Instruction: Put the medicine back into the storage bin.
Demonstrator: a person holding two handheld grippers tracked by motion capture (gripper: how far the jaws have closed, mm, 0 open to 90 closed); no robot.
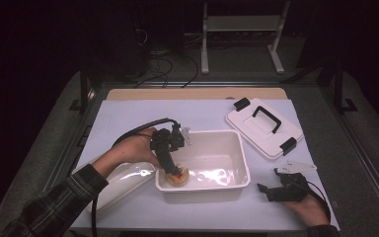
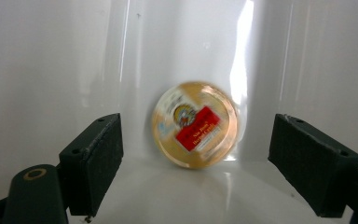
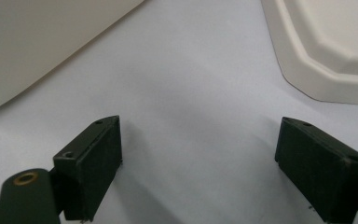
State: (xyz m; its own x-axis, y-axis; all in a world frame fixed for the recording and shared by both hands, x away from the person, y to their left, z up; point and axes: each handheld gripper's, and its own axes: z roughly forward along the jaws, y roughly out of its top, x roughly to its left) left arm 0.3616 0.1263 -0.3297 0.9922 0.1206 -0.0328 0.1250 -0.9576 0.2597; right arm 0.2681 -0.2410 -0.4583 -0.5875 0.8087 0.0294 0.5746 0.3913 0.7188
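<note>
1. The white bin (image 1: 237, 148) walled in the frame's centre; its right half lay bare.
2. A round jar (image 1: 176, 177) blocked the bin's lower left corner.
3. The lid (image 1: 264, 127) occupied the upper right.
4. Open mat (image 1: 143, 111) stretched along the upper left.

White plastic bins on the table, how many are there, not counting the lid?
2: one bin at the centre with the left tool inside it, another bin lying just to its left.

Plaid sleeve (image 1: 54, 202), black tool (image 2: 196, 172), square pads, brass screw, trailing black cable (image 1: 128, 132)
</note>
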